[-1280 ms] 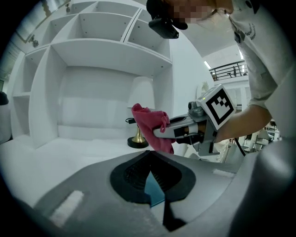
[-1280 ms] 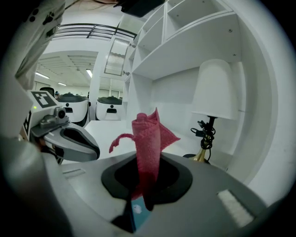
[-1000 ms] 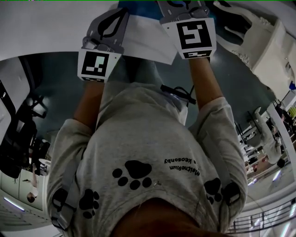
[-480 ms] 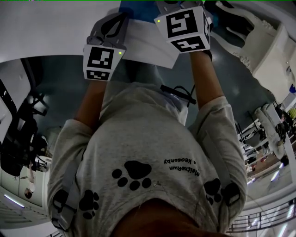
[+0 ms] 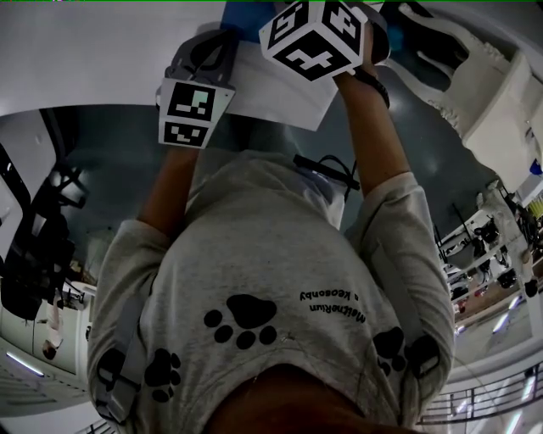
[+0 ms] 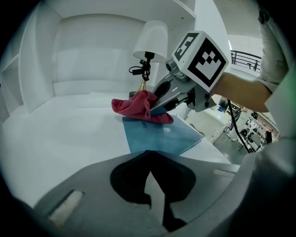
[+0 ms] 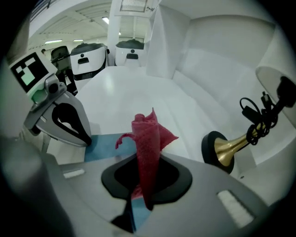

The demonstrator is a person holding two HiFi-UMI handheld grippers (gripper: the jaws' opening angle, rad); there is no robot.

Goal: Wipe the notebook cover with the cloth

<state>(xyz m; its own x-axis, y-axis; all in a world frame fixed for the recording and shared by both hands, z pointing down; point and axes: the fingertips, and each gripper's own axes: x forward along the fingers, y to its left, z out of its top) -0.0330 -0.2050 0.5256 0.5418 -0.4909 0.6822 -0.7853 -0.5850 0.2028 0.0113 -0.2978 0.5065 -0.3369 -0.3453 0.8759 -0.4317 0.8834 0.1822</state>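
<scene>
The blue notebook [image 6: 159,138] lies flat on the white table [image 6: 69,125]; the head view shows only a strip of it [image 5: 244,12] at the top edge. A red cloth [image 6: 138,105] rests bunched on its far end. My right gripper [image 6: 151,111] is shut on that cloth, which sticks up between its jaws in the right gripper view as a red fold [image 7: 148,136]. My left gripper [image 6: 148,152] has its jaws together with nothing between them, tips at the notebook's near edge. From the right gripper view, the left gripper [image 7: 87,140] touches the blue cover [image 7: 104,144].
A lamp with a white shade [image 6: 151,40] and a brass base [image 7: 225,150] stands on the table just beyond the cloth, a black cable clipped to its stem. White walls [image 6: 92,51] enclose the table's back and left. The table edge falls off at the right [image 6: 217,157].
My right gripper has swung up and to the left, its marker cube turning to show another face. The left gripper has hardly moved.
</scene>
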